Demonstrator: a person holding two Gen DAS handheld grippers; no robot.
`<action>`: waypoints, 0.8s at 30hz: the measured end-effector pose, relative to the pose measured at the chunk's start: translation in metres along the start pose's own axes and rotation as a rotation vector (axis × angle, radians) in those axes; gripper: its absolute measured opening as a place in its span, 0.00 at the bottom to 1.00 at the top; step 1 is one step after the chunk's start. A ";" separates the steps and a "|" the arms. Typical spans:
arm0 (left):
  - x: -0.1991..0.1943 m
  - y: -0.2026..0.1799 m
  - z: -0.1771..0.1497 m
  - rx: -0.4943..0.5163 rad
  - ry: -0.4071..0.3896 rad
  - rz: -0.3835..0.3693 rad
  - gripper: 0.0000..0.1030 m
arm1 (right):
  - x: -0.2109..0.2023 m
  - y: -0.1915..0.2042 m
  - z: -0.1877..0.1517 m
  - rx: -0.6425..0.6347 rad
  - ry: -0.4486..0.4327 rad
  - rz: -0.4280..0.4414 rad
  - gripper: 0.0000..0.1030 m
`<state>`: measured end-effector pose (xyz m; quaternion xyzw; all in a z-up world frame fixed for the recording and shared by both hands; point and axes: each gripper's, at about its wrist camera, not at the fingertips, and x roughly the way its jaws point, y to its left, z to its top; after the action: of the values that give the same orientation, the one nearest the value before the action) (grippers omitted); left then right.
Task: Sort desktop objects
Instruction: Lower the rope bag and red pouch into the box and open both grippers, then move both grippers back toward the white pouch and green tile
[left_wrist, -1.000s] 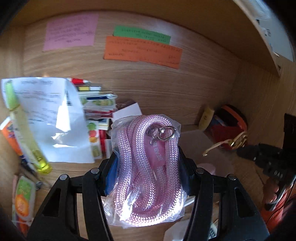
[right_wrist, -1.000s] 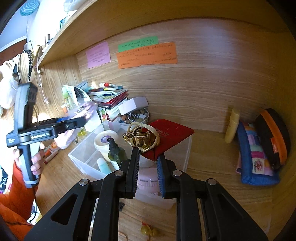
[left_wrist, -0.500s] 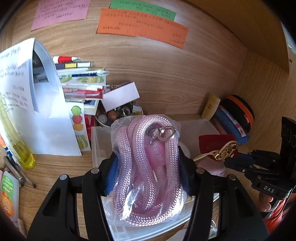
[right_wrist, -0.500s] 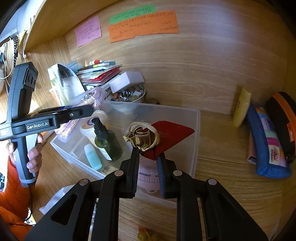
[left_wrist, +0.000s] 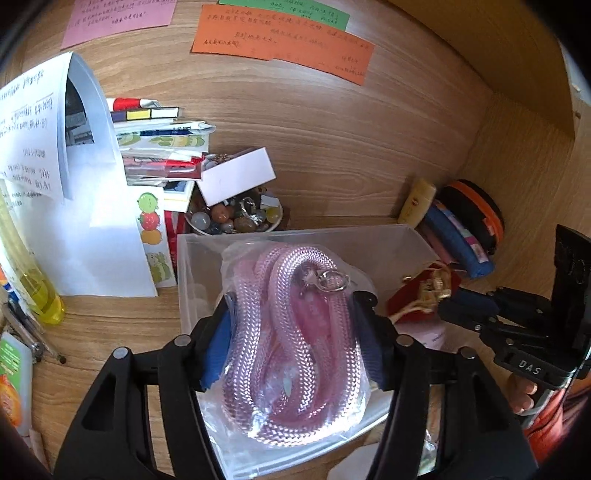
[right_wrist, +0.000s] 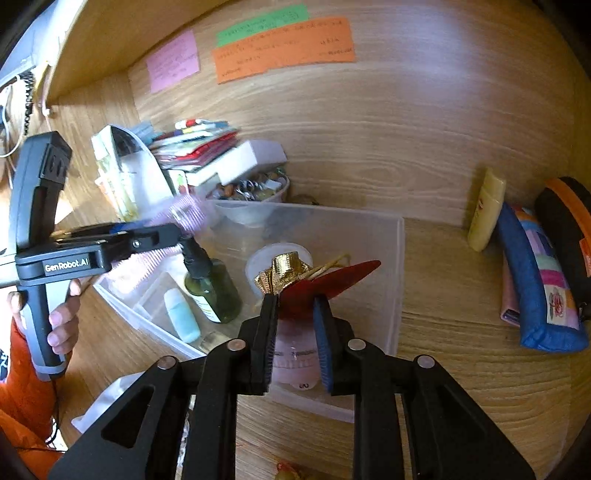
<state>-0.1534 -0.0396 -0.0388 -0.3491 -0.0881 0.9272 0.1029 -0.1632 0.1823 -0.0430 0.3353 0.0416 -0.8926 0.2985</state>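
The left gripper (left_wrist: 295, 325) is seen with jaws just widening — a bagged pink rope (left_wrist: 291, 343) lies between them, long axis running away from the camera; the right gripper (right_wrist: 295, 325), barely parted, pinches a red pouch (right_wrist: 328, 284) over the clear plastic bin (right_wrist: 391, 280).

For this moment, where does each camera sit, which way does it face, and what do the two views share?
Left wrist: on the left tongs, looking down past the bagged pink rope into the clear bin; the right tongs and fingers show.
Right wrist: on the right tongs, looking down past the red pouch into the bin; the left tongs and hand show.
Shared: bin, sticky notes, bead bowl.
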 end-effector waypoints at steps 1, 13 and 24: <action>-0.001 0.000 0.000 -0.001 -0.002 -0.004 0.60 | -0.001 0.001 0.000 -0.005 -0.007 -0.005 0.23; -0.019 0.002 0.001 -0.002 -0.048 -0.028 0.76 | -0.013 0.008 0.001 -0.035 -0.079 -0.038 0.78; -0.057 -0.012 -0.004 0.052 -0.183 0.031 0.92 | -0.036 0.018 -0.003 -0.092 -0.220 -0.028 0.80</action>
<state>-0.1073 -0.0420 -0.0030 -0.2616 -0.0675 0.9587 0.0892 -0.1296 0.1866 -0.0205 0.2206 0.0540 -0.9252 0.3039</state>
